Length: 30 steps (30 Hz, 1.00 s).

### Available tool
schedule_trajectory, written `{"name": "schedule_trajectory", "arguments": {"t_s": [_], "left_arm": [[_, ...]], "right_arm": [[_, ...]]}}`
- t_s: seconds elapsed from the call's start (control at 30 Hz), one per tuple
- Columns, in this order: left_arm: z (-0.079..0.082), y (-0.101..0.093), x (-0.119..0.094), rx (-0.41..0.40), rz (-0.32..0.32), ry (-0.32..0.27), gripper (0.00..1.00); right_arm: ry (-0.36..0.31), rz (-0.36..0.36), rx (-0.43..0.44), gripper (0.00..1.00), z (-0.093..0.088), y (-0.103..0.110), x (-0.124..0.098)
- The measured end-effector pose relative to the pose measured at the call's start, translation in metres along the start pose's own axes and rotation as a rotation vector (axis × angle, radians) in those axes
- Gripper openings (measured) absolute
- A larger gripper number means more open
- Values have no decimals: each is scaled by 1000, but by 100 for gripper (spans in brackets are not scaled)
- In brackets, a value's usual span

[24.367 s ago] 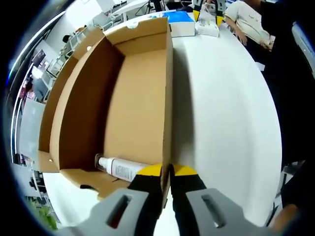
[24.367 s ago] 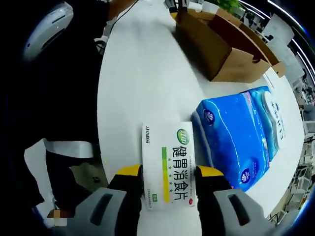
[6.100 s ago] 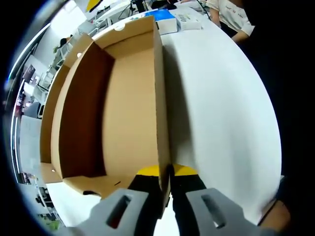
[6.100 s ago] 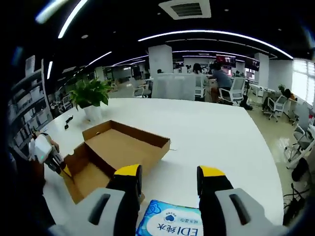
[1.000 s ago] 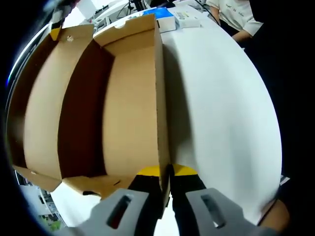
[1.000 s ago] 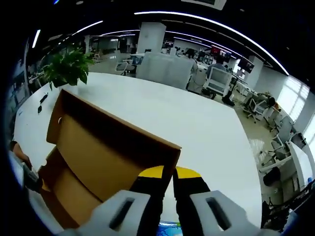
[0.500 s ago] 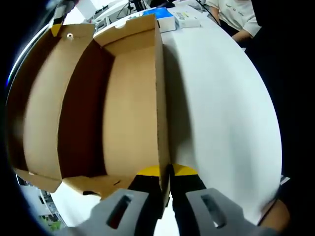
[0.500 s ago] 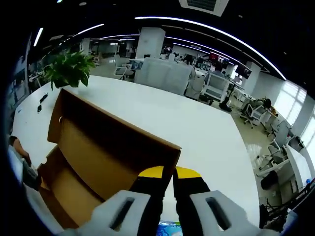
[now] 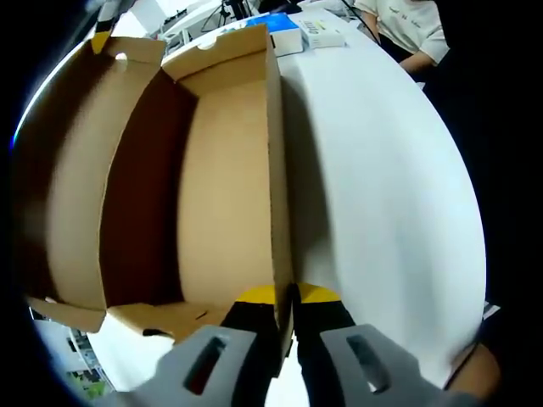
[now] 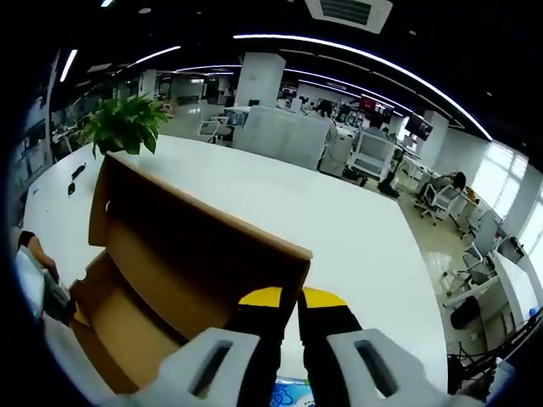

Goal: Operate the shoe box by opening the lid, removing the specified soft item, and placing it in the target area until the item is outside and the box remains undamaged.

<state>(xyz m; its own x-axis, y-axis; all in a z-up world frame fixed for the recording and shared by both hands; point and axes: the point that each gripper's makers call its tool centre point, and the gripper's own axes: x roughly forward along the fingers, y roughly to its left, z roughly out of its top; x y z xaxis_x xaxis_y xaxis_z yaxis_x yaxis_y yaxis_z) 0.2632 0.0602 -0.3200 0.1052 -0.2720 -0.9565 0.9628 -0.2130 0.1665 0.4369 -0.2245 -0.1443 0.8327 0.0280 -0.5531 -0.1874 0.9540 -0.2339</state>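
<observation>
Pinching the shoe box side wall, L gripper sits clamped tight; its view looks into the bare cardboard interior, w/ a blue pack far across the white table. R gripper is closed on the raised lid; its view adds a potted plant. Lid stands slightly higher vs. 1 s ago. Soft item: can't tell where.

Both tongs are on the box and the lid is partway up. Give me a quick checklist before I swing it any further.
1. Left tongs shut on box wall: ok.
2. Right tongs shut on lid edge: ok.
3. Cardboard free of tears or creases: ok where visible.
4. Box interior empty: ok where visible.
5. Blue pack and white carton lie beyond the box on the table: ok.
</observation>
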Motion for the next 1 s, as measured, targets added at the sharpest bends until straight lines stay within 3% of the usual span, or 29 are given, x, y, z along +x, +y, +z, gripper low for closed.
{"name": "schedule_trajectory", "arguments": {"t_s": [1.0], "left_arm": [[1, 0, 0, 0, 0, 5, 4]], "right_arm": [[-64, -4, 19, 4, -2, 4, -20]]}}
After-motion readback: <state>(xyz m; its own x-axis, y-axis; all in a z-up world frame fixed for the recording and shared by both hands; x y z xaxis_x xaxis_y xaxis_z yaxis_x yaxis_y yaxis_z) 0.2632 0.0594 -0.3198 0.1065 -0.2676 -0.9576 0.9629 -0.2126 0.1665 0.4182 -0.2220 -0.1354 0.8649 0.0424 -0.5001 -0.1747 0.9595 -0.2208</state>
